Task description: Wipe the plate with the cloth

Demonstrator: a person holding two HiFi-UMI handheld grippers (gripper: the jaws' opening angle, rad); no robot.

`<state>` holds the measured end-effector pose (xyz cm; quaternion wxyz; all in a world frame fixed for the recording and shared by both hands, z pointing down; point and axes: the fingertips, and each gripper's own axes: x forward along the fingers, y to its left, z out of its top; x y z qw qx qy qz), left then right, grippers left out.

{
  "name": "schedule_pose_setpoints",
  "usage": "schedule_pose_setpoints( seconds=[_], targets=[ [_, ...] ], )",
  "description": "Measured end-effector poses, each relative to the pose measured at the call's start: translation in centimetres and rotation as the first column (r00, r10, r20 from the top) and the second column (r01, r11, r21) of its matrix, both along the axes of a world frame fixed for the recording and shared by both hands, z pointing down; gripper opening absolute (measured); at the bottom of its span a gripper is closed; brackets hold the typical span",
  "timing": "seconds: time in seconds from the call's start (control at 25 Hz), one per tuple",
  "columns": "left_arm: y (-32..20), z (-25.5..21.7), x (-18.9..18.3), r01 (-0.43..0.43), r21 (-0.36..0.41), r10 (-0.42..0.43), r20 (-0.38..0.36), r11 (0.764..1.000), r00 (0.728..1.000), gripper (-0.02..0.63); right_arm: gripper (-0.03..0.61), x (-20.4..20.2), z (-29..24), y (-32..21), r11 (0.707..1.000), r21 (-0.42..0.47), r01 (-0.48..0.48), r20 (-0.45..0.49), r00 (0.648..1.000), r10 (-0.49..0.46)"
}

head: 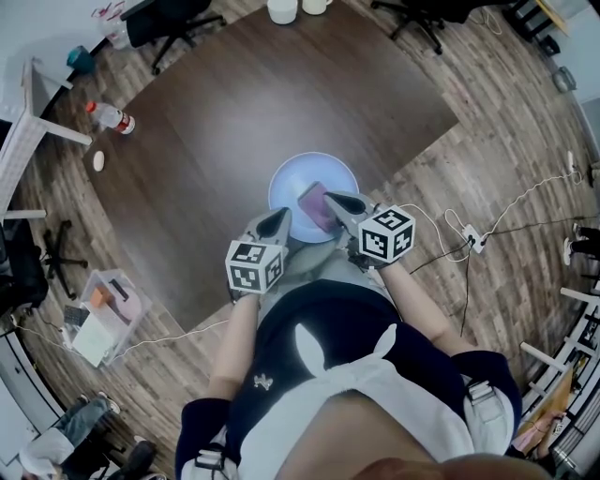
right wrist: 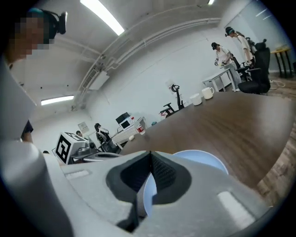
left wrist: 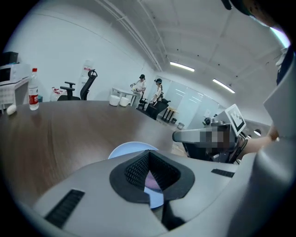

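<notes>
A pale blue plate [head: 309, 178] rests on the dark wooden table [head: 234, 122] near its front edge, and a folded purple cloth [head: 316, 206] lies on the plate's near side. My left gripper [head: 284, 214] hangs over the plate's near-left rim with its jaws shut and nothing in them. My right gripper [head: 330, 198] is over the cloth, also shut and holding nothing. In the left gripper view the shut tips [left wrist: 148, 152] sit above the plate [left wrist: 124, 149], and a bit of cloth [left wrist: 151, 181] shows behind them. The right gripper view has its shut tips [right wrist: 150, 152] over the plate [right wrist: 203, 159].
A water bottle [head: 111, 116] and a small white object [head: 98, 160] lie at the table's left edge. Two white cups [head: 282, 9] stand at the far edge. Office chairs, a box [head: 108, 314] and cables sit on the floor around the table.
</notes>
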<state>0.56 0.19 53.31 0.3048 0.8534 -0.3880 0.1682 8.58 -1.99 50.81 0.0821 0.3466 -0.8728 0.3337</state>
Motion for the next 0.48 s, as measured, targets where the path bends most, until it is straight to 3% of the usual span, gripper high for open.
schedule_pose_setpoints(
  seconds=[0.24, 0.48],
  targets=[
    [-0.4, -4.7, 1.4, -0.041, 0.125, 0.045, -0.027, 0.991, 0.999, 0.003, -0.002, -0.5, -3.6, -0.1, 0.993, 0.116, -0.017, 0.019, 1.000, 0.015],
    [-0.4, -6.0, 1.5, -0.066, 0.148, 0.072, -0.035, 0.987, 0.997, 0.003, -0.002, -1.8, -5.1, 0.4, 0.985, 0.170, 0.020, -0.010, 1.000, -0.019]
  ],
)
